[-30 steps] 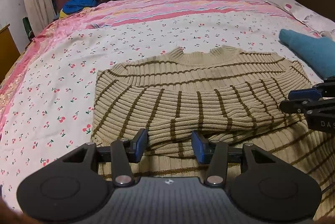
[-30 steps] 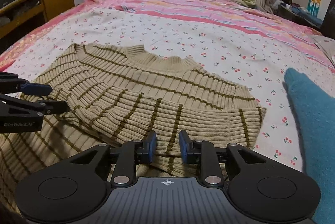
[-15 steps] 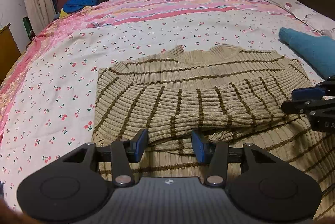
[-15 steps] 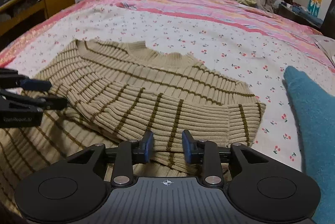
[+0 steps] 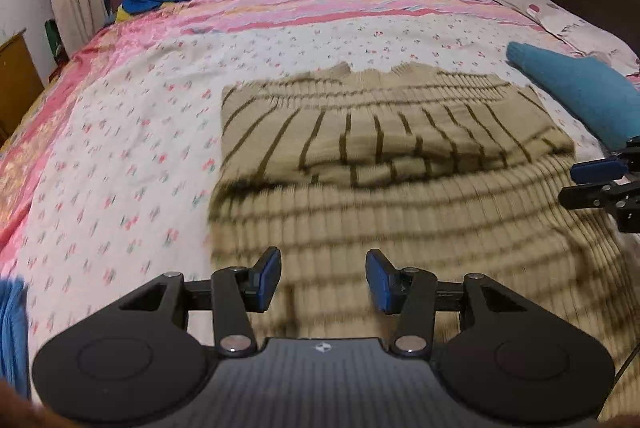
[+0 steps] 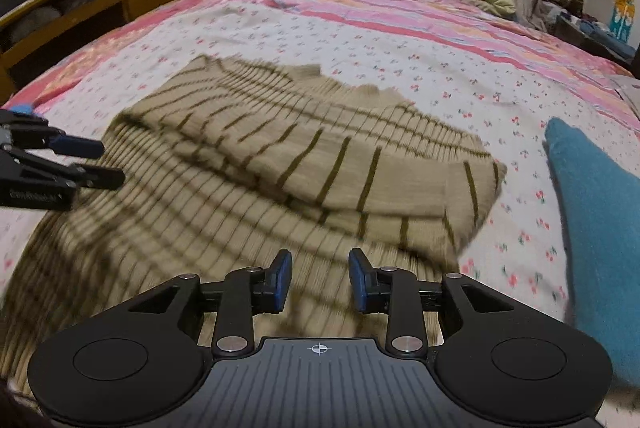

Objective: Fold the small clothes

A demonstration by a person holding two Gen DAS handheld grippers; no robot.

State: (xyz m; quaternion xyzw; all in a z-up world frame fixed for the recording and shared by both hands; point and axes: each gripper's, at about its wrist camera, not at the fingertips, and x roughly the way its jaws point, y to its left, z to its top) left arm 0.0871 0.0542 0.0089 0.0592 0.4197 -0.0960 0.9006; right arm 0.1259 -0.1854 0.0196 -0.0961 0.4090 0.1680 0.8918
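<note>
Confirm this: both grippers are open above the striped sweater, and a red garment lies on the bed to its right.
Wrong colour: the garment is blue, as the right wrist view shows. Both the left gripper and right gripper are open above the striped sweater on the bed.

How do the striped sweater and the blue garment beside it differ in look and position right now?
The striped sweater is beige ribbed knit with dark brown stripes; the blue garment is plain teal. The sweater lies in front of both open grippers, the left gripper and right gripper, with its sleeves folded across its chest; the blue garment lies off to the right, apart from it. Both rest on the cherry-print bedspread.
</note>
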